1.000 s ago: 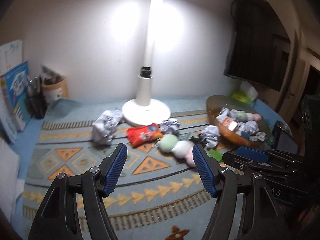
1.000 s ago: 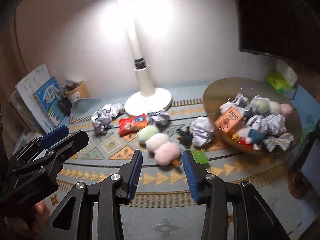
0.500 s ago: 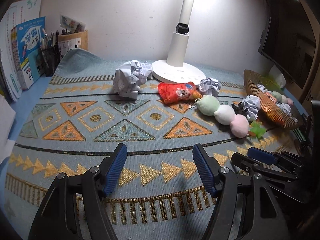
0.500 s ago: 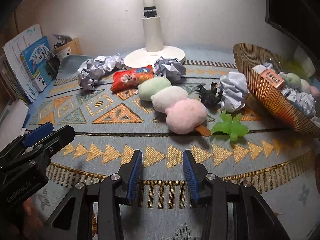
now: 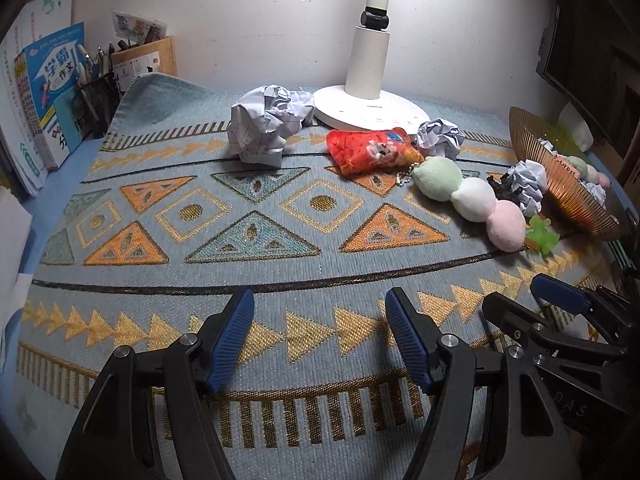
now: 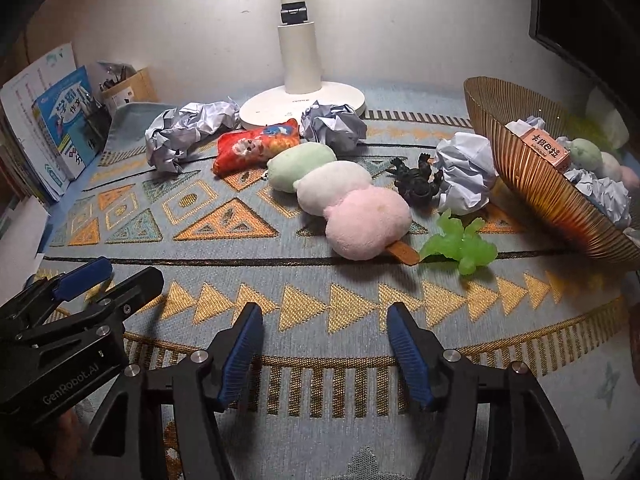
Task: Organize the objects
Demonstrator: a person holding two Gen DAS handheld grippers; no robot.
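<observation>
On the patterned mat lie a three-ball plush skewer in green, white and pink, a red plush pouch, a dark toy figure, a green toy and several crumpled paper balls. A ribbed copper bowl at the right holds more paper, plush balls and an orange box. My left gripper hangs open low over the mat's near edge, nothing between its pads. My right gripper is opening, empty, just short of the pink ball. Each gripper shows in the other's view.
A white lamp base stands at the back centre against the wall. Books and a pen holder stand at the left edge. A dark monitor is at the right, behind the bowl.
Both grippers have dropped toward the mat and tilted down, so the objects look closer. The right gripper's jaws, narrow before, have spread wide. The left gripper's jaws are unchanged.
</observation>
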